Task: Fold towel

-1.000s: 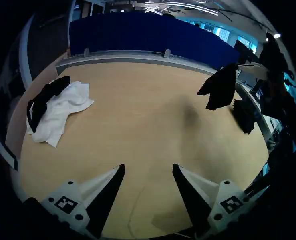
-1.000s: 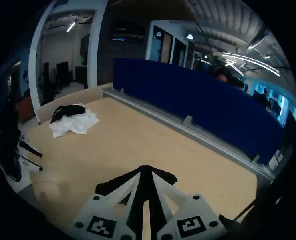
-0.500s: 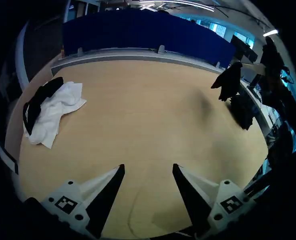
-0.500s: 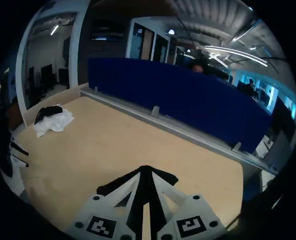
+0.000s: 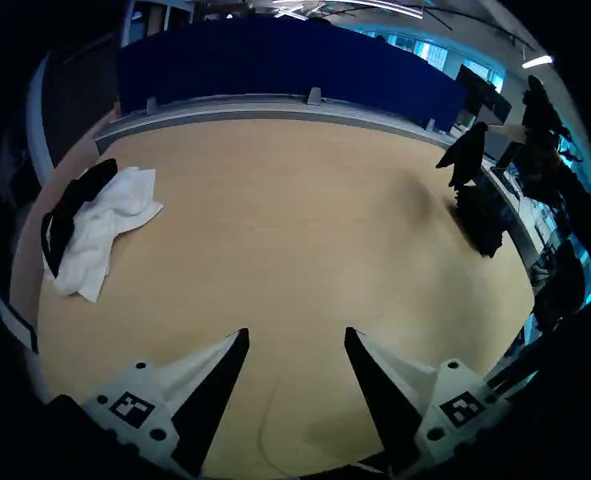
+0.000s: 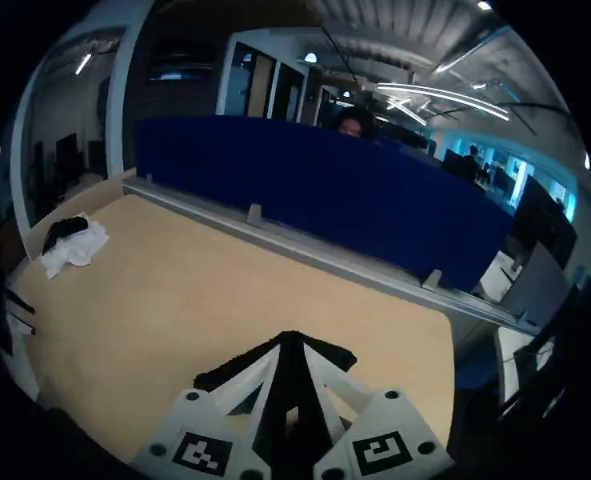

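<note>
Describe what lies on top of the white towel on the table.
A black cloth drapes over one edge of the crumpled white towel. The part of the towel beneath it is covered.

A: Setting?
B: Open-plan office. Long light-wood desk [image 5: 295, 224]; blue partition screen [image 6: 335, 192] fixed along its far edge.
A: Supporting evidence?
B: Dark monitors [image 6: 539, 228] at neighbouring desks. Linear strip lights [image 6: 423, 88] under an exposed ceiling with ductwork [image 6: 359, 24]. Glass-fronted rooms [image 6: 267, 84] at the back. A person's head [image 6: 355, 124] shows above the screen.
</note>
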Motion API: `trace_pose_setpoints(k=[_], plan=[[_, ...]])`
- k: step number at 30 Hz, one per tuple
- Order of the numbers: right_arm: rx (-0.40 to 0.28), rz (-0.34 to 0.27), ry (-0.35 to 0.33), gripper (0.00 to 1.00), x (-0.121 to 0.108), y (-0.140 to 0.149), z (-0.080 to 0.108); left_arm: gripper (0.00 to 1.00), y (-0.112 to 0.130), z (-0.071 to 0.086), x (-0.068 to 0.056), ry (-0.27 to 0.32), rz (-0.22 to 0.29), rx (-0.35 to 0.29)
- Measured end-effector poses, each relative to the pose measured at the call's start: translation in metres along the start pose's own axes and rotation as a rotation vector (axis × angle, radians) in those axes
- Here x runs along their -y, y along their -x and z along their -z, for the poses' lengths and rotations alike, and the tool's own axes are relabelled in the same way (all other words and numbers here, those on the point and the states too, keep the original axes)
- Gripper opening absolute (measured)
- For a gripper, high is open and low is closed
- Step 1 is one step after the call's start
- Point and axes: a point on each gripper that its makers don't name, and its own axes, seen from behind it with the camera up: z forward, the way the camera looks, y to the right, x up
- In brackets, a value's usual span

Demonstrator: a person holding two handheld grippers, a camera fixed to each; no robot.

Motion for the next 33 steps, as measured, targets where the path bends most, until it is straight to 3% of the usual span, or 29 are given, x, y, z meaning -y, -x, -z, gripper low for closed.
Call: trace_pose_setpoints(k=[13,33], plan=[[0.020,-0.051,0.065,0.05,-0.051,0.011,0.005,0.88,-0.007,0.000,-0.011,0.007,-0.023,0.003],[0.072,-0.110,0.118,0.05,-0.075,0.062,0.031,0.88,-0.011,-0.001,-0.021,0.021,-0.048,0.006]])
